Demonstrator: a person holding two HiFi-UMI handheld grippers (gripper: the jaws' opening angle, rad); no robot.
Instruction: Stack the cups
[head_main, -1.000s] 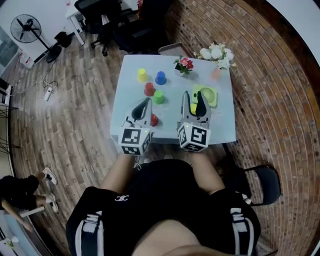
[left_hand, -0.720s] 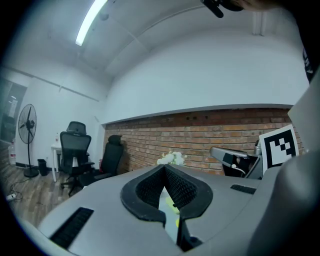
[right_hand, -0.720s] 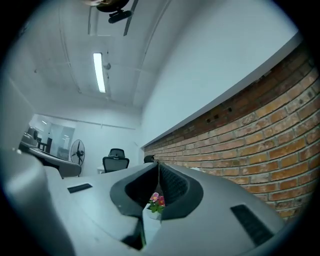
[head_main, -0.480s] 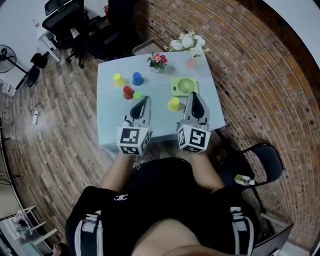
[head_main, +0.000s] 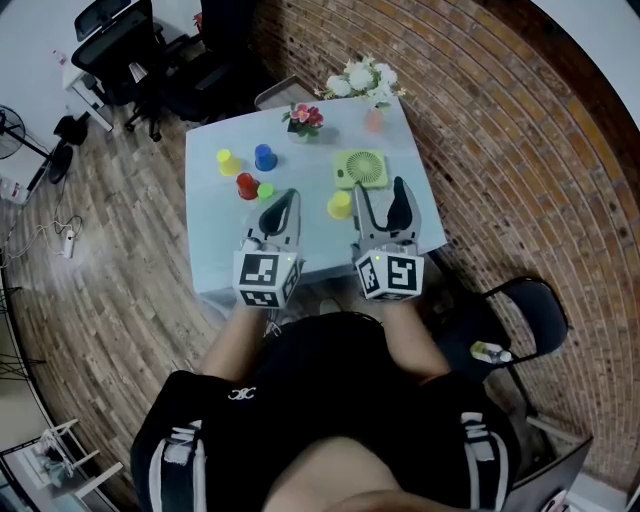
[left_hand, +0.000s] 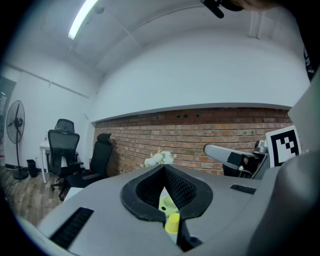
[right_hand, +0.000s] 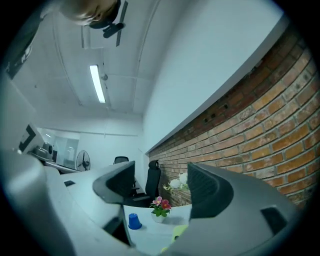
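Head view: right gripper (head_main: 381, 192) jaws apart, just been opening, nothing between them. Left gripper (head_main: 290, 196) jaws together, empty. Nearest yellow cup (head_main: 340, 204) stands on the table (head_main: 215, 240) just left of the right jaws, between both tools. Red cup (head_main: 246, 185) and green cup (head_main: 265, 190) are ahead-left of the left tool, blue cup (head_main: 264, 157) beyond. Cups look light, thin plastic, tippy: pinch mid-wall, gently. Fan (head_main: 361, 167) sits just ahead of the right jaws and crowds that approach.

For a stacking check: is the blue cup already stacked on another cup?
No, the blue cup stands alone on the table.
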